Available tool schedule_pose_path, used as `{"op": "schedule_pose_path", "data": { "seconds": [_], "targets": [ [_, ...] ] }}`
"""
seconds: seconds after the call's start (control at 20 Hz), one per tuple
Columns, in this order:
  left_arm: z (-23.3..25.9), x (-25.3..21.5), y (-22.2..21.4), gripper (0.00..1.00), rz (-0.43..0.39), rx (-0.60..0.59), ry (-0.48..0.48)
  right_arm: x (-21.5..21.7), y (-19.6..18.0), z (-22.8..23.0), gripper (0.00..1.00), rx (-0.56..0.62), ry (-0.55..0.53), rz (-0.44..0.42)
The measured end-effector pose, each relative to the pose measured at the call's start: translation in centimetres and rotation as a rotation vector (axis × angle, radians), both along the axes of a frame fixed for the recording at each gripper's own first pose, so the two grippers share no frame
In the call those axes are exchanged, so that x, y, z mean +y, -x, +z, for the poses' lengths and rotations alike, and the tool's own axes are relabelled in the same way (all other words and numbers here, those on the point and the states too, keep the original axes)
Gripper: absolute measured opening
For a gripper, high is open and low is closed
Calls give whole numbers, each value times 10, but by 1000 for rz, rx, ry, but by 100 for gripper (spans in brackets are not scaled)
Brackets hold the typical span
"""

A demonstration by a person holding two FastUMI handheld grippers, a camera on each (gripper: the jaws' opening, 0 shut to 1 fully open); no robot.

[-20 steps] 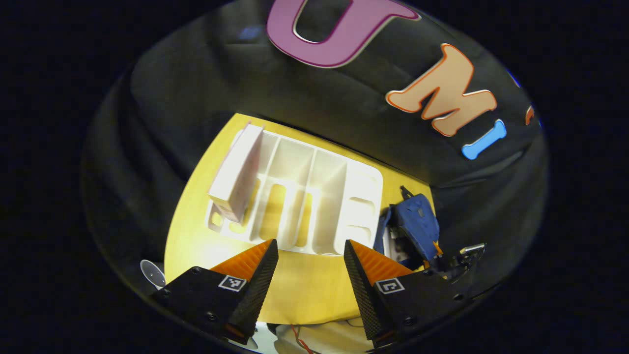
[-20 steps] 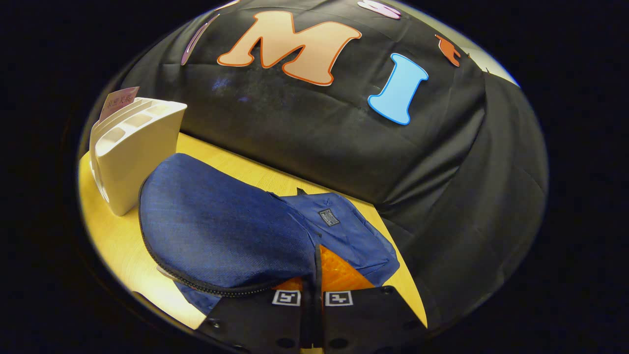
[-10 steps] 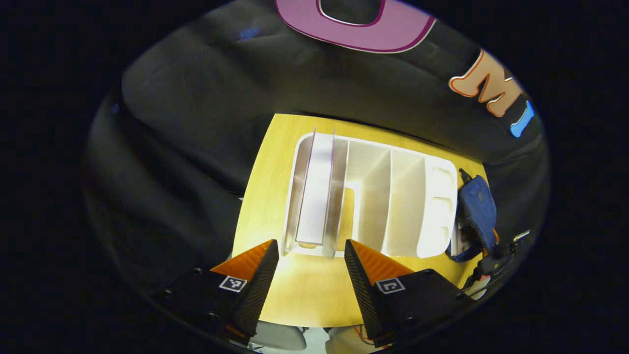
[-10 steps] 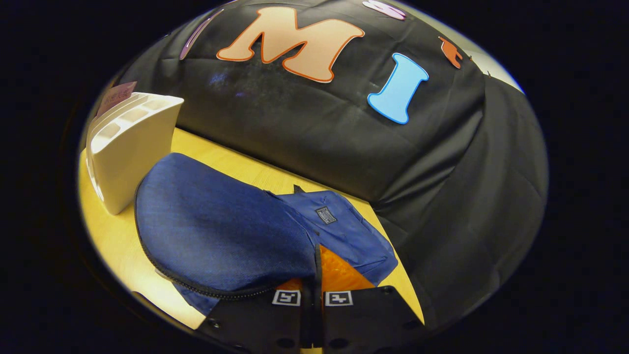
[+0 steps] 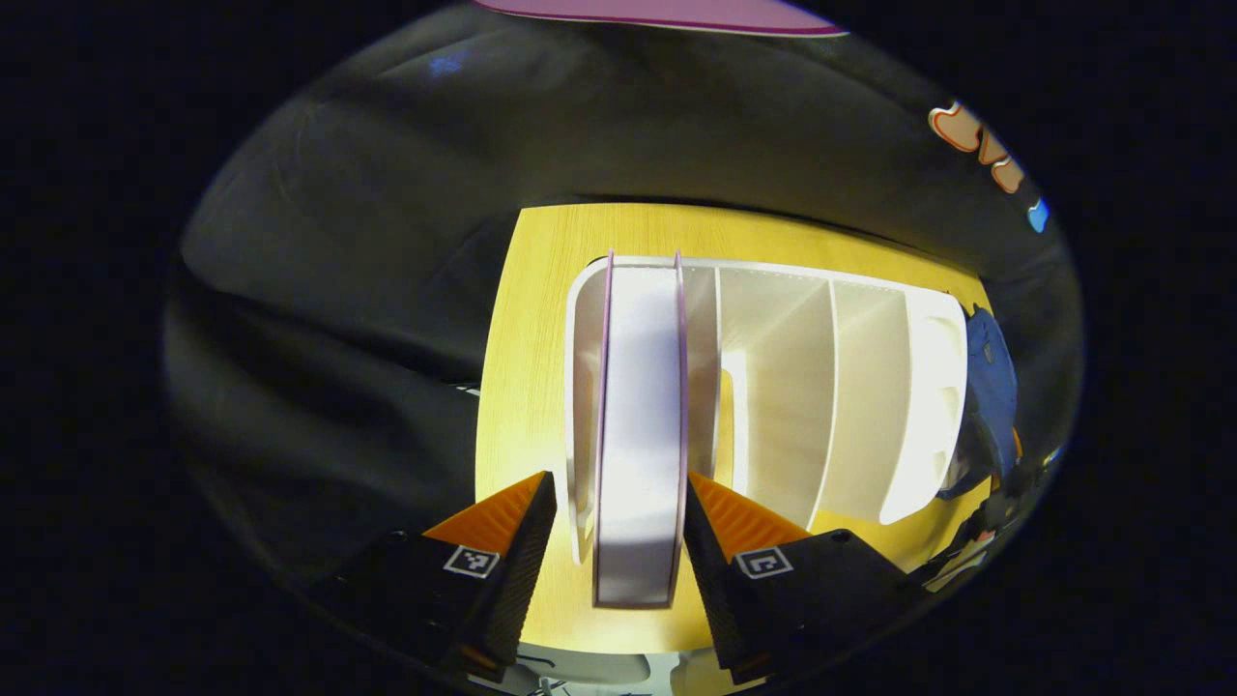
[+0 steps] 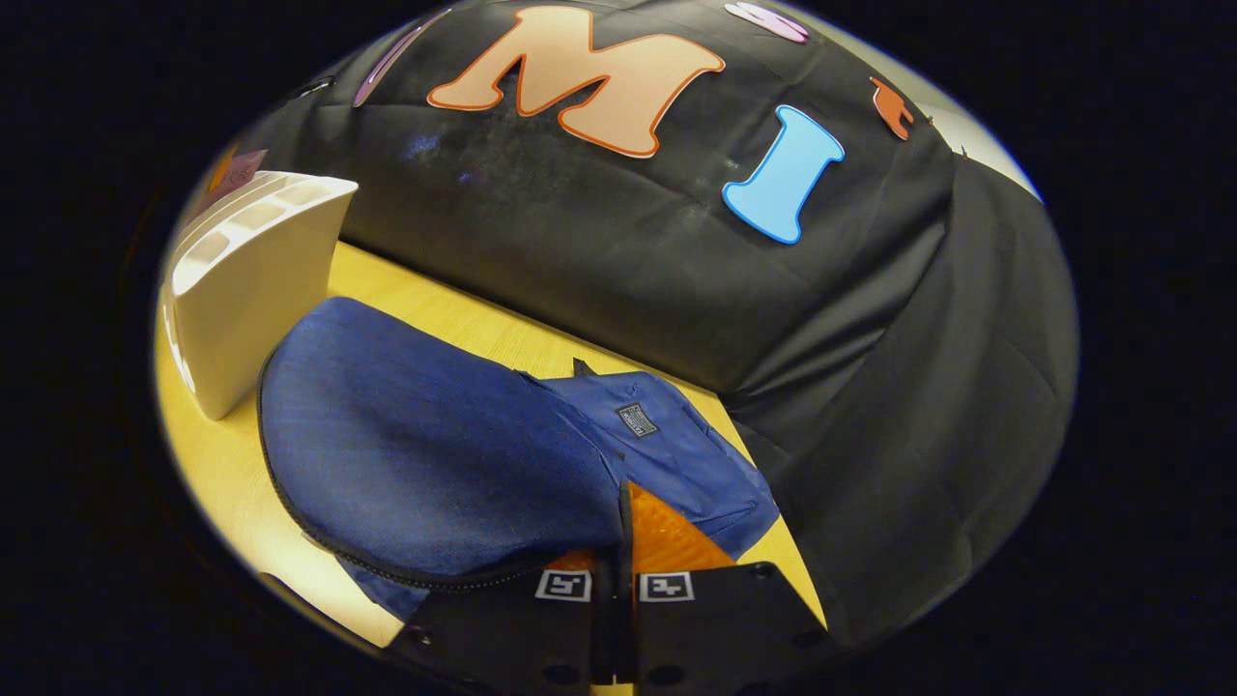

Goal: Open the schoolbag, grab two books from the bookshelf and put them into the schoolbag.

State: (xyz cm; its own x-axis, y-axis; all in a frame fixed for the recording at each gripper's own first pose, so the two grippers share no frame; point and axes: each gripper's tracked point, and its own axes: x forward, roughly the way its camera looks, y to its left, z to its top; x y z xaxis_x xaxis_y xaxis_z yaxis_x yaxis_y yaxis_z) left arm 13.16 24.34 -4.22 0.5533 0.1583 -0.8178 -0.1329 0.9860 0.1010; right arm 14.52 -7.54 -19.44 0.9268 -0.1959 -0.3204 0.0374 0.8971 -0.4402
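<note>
White plastic marks the landmark here: the bookshelf [image 5: 773,387], a slotted rack standing on the yellow wooden table [image 5: 541,290]. In the left gripper view one book [image 5: 638,435] stands upright in the rack's outermost slot, the one farthest from the schoolbag, its page edge facing the camera. The other slots look empty from this angle.

The left gripper [image 5: 614,551] straddles the near end of that book with its jaws wide apart. One finger sits close against the book's side and the other stands clear of it, so nothing is clamped yet.

Beside the opposite end of the bookshelf lies the blue schoolbag [image 6: 435,464]. In the right gripper view the right gripper [image 6: 623,536] has its jaws pressed together on the zippered edge of the bag's flap, holding the flap lifted off the body of the bag. The mouth under it is open.

As a judgement, opening the bag is done. Only one book shows in the rack, which suggests the other may already be inside, though the bag's interior is hidden. What is left is to close on this book, draw it out of its slot, and carry it past the rack into the held-open bag.
</note>
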Motion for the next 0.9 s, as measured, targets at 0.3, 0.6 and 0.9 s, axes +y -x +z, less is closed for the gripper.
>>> {"op": "schedule_pose_path", "data": {
  "seconds": [0.3, 0.6, 0.9],
  "targets": [
    [-22, -2, -12, 51, 19, 88, -6, 2, 3, -1, 4, 5, 11, 5],
    [-35, -14, -10, 40, 46, 163, 21, 3, 2, -1, 5, 5, 15, 8],
    [-30, -25, 17, 40, 83, 235, 46, 2, 4, -2, 2, 3, 12, 12]
  ]
}}
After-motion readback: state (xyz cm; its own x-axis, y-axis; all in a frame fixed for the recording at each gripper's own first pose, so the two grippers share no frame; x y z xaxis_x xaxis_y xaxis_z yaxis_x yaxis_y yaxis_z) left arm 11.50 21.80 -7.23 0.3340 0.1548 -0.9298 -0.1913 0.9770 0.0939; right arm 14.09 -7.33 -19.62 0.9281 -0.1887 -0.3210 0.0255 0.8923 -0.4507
